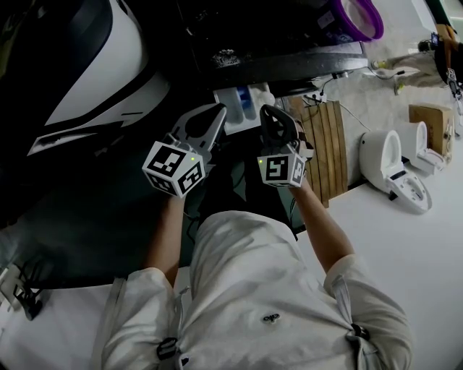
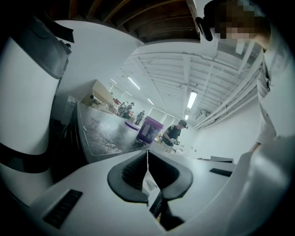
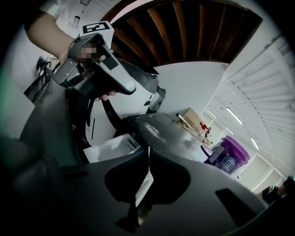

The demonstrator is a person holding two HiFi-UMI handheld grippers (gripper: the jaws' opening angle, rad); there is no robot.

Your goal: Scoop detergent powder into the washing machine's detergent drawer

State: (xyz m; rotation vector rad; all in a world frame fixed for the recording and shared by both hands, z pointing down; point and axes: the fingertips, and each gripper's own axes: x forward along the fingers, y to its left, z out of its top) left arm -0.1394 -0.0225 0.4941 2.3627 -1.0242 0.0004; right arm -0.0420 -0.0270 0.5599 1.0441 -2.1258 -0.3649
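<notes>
The washing machine's white detergent drawer [image 1: 242,108] stands pulled out below the dark machine top [image 1: 282,61]; it also shows in the right gripper view as the drawer [image 3: 113,147]. A purple detergent tub [image 1: 358,16] sits on the top at the far right, seen as the tub [image 2: 148,129] and the tub [image 3: 229,156]. White powder [image 3: 152,129] is scattered on the top. My left gripper [image 1: 210,119] is just left of the drawer and my right gripper [image 1: 271,115] just right of it. Both have jaws closed tip to tip with nothing between them.
A big white and grey appliance [image 1: 87,65] fills the left. A wooden slatted board [image 1: 325,148], white fixtures [image 1: 394,170] and a cardboard box [image 1: 432,123] stand on the floor at the right. People [image 2: 174,133] stand far behind the machine.
</notes>
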